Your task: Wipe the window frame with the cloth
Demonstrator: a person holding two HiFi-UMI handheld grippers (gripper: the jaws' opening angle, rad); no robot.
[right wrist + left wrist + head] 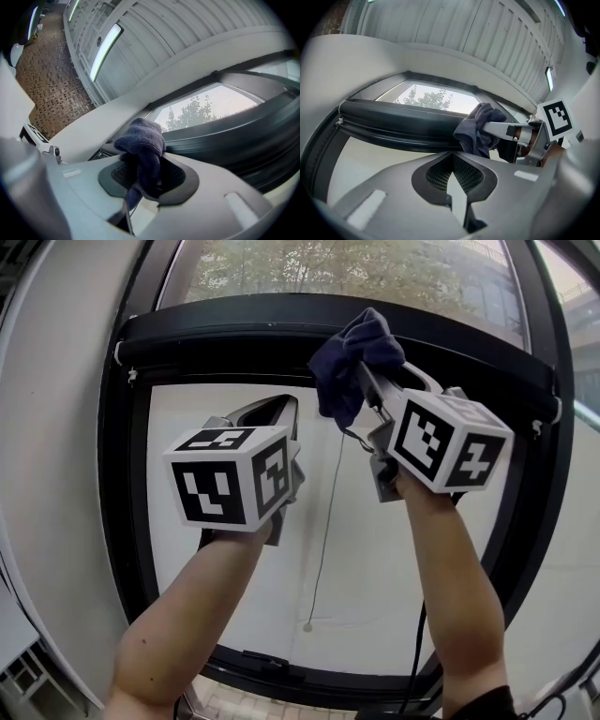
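Two grippers are up at the window frame (234, 329). The right gripper (367, 388) has its fingers clamped on the dark blue cloth (349, 357), which is bunched right at the frame's black top bar. The left gripper (270, 418) hovers just below that bar, left of the cloth, fingers closed on nothing.
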